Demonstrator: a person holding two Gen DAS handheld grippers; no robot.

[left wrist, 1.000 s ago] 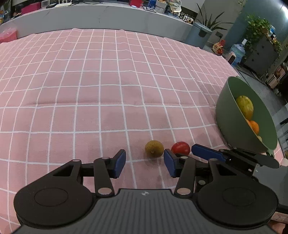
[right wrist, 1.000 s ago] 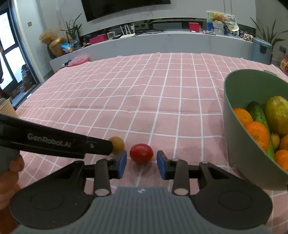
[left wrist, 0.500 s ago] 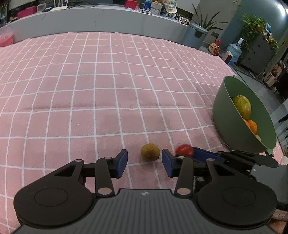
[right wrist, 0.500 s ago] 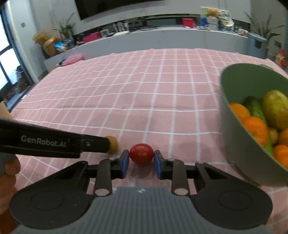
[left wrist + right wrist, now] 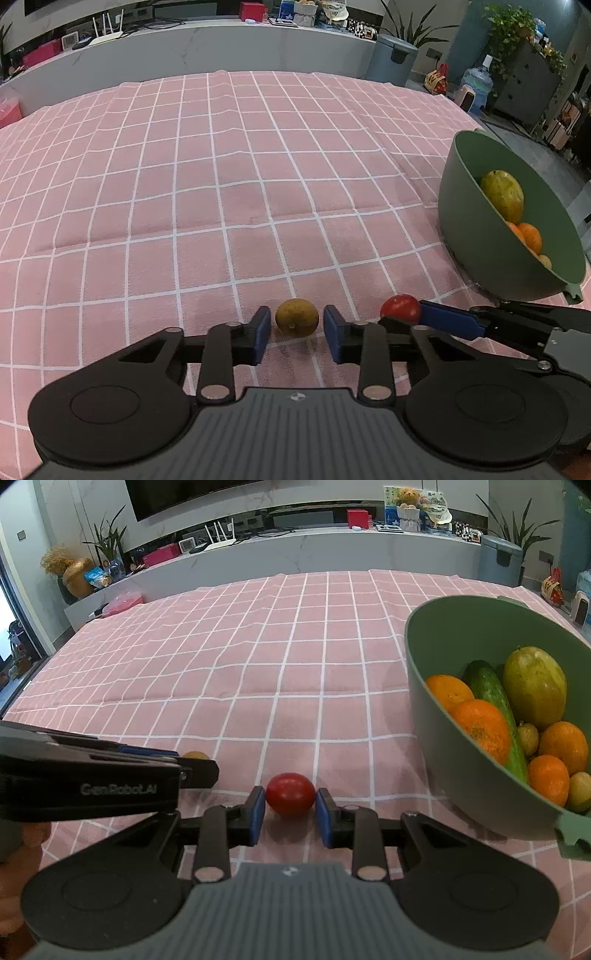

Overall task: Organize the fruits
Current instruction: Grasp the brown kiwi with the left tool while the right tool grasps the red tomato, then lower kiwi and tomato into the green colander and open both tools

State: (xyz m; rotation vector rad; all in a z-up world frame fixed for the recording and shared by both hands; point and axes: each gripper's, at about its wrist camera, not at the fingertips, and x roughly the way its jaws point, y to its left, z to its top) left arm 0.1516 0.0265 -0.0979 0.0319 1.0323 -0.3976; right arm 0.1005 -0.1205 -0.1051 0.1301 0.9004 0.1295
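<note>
A small yellow-brown fruit [image 5: 296, 317] lies on the pink checked cloth between the blue pads of my left gripper [image 5: 295, 330]; the jaws are partly closed with small gaps on both sides. A red tomato [image 5: 290, 794] sits between the pads of my right gripper [image 5: 290, 814], which are closed against it. The tomato [image 5: 400, 307] and the right gripper's finger [image 5: 448, 323] also show in the left wrist view. A green bowl [image 5: 424, 686] with oranges, a cucumber and a mango stands to the right.
The left gripper's body [image 5: 92, 775] crosses the lower left of the right wrist view, hiding most of the yellow-brown fruit [image 5: 195, 755]. The bowl [image 5: 461, 221] stands near the table's right edge. A grey counter [image 5: 295, 550] runs behind the table.
My right gripper has closed onto the tomato. My left gripper has moved up around the yellow-brown fruit and its jaws have narrowed.
</note>
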